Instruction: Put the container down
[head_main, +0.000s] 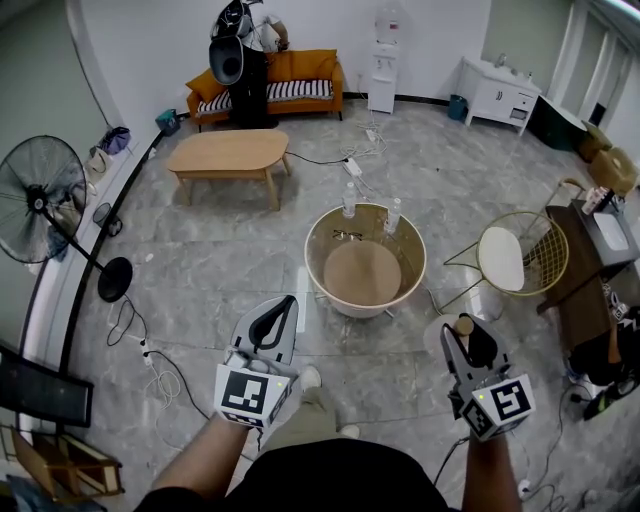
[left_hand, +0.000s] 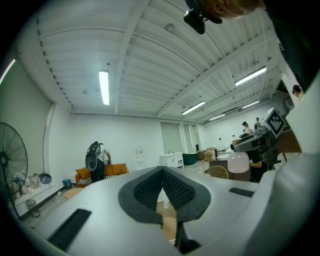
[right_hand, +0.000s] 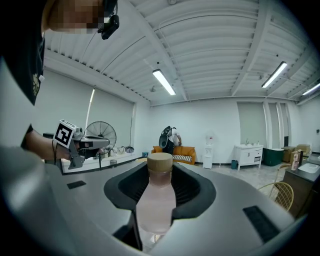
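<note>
Nearest the head camera are the person's two forearms, each carrying a tool out over the grey marbled floor (head_main: 200, 250). The left tool (head_main: 286, 304) points ahead, its dark ribbed pads meeting at the tips with nothing between them. The right tool (head_main: 472, 338) is clamped on the container (right_hand: 156, 200), a pale, translucent bottle with a tan cap. It stands upright between the pads, which press its sides just below the cap. The container is held in the air above the floor, off the table and beyond its near right edge.

Just past both tools stands the round table (head_main: 318, 282), with a clear top and a tan disc beneath. Two small clear bottles (head_main: 349, 201) stand at its far edge, one left of the other, and a thin dark item that looks like spectacles (head_main: 347, 236) lies on the top just in front of them. A wire chair (head_main: 545, 250) with a white seat is to the right of the table, close to it.

Farther off, a standing fan (head_main: 40, 198) is at the left. A wooden coffee table (head_main: 228, 152) sits before an orange sofa (head_main: 300, 70) by the far wall, where a person (head_main: 240, 60) stands.
</note>
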